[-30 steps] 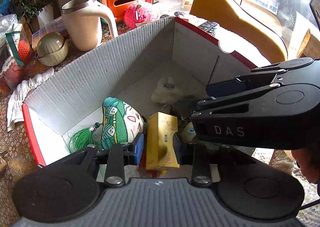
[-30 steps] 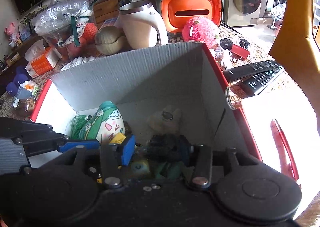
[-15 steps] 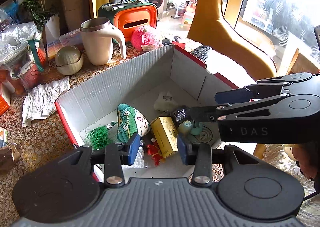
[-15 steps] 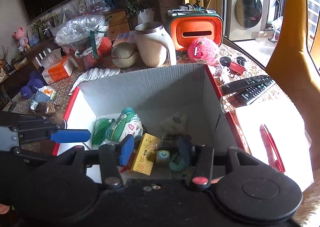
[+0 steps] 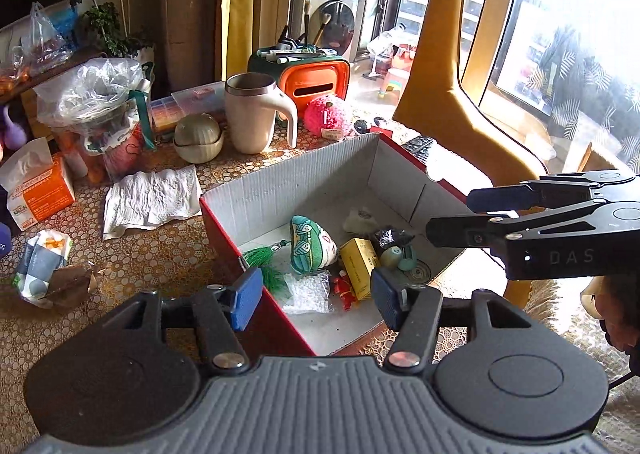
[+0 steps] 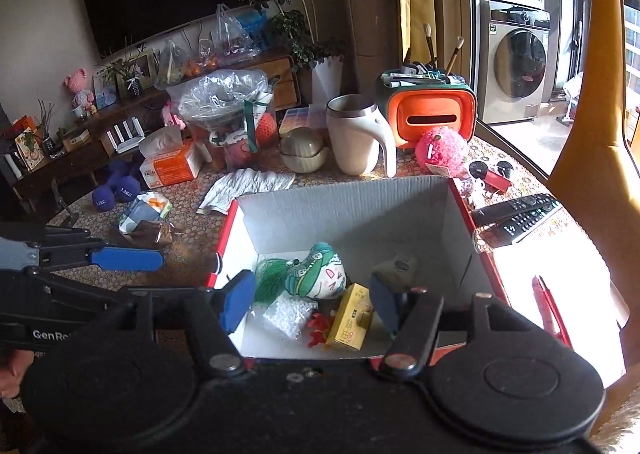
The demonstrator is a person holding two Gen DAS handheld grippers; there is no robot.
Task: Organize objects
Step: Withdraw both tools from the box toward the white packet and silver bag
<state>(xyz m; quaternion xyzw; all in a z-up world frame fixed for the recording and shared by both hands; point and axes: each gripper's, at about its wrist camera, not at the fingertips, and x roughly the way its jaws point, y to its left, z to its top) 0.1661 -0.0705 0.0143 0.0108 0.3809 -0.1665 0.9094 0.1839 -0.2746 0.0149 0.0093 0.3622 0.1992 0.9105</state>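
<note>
A cardboard box, red outside and white inside, stands open on the table. Inside lie a green plush pouch with a tassel, a small yellow carton, a bubble-wrap bag, a teal round item and a beige pouch. My left gripper hangs above the box's near corner, its jaws opening with nothing between them. My right gripper hovers over the near rim of the box, also opening and empty. The right gripper shows at the right of the left wrist view.
Behind the box stand a cream mug, an orange tissue holder, a pink fluffy ball and a lidded bowl. A crumpled cloth lies left of it. Two remotes and a yellow chair are on the right.
Both grippers rose and drew back out of the box, and their jaws widened. The yellow carton that stood between the left jaws now lies on the box floor.
</note>
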